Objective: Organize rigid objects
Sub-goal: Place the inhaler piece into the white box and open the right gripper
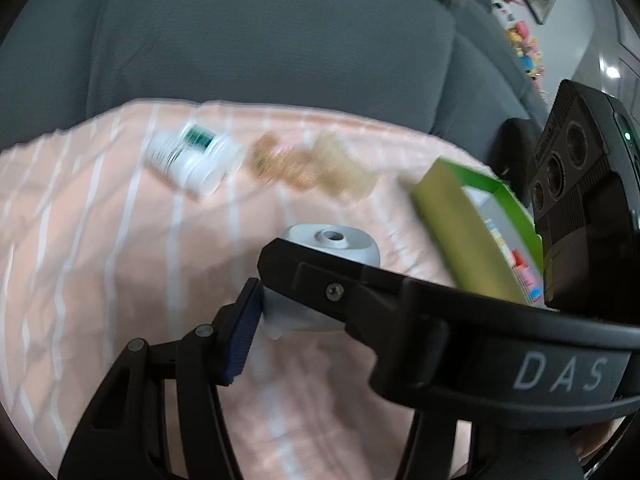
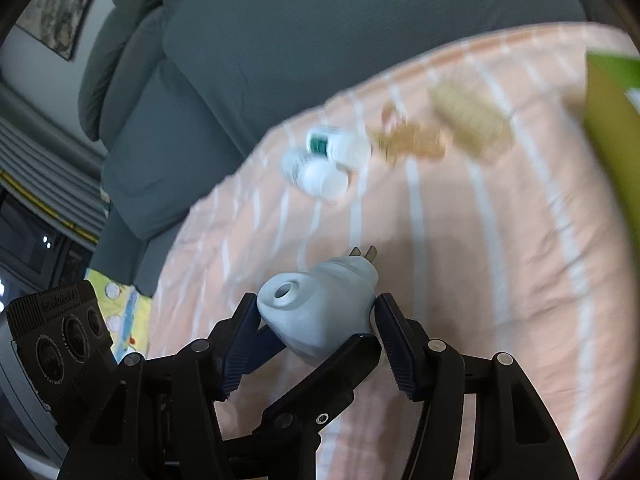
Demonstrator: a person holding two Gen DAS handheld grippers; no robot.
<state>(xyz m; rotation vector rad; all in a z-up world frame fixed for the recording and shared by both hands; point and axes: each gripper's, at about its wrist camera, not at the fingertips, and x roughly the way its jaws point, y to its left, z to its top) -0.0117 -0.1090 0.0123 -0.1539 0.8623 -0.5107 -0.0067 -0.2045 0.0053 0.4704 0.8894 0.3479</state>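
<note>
Both grippers close on one grey plug-in device (image 2: 320,312): the right gripper (image 2: 316,334) pinches its sides, the left gripper (image 1: 288,300) presses on it too (one finger hidden). It hangs above the striped peach cloth (image 2: 500,260). Farther off lie two white bottles (image 2: 326,160) and a green box (image 1: 476,232).

A peach cloth with pale stripes (image 1: 100,240) covers the seat of a grey upholstered sofa (image 1: 260,32), whose backrest fills twelve o'clock in both views. A framed picture (image 2: 60,12) hangs at ten o'clock in the right view, above a yellow patterned cloth (image 2: 124,312) at eight.
</note>
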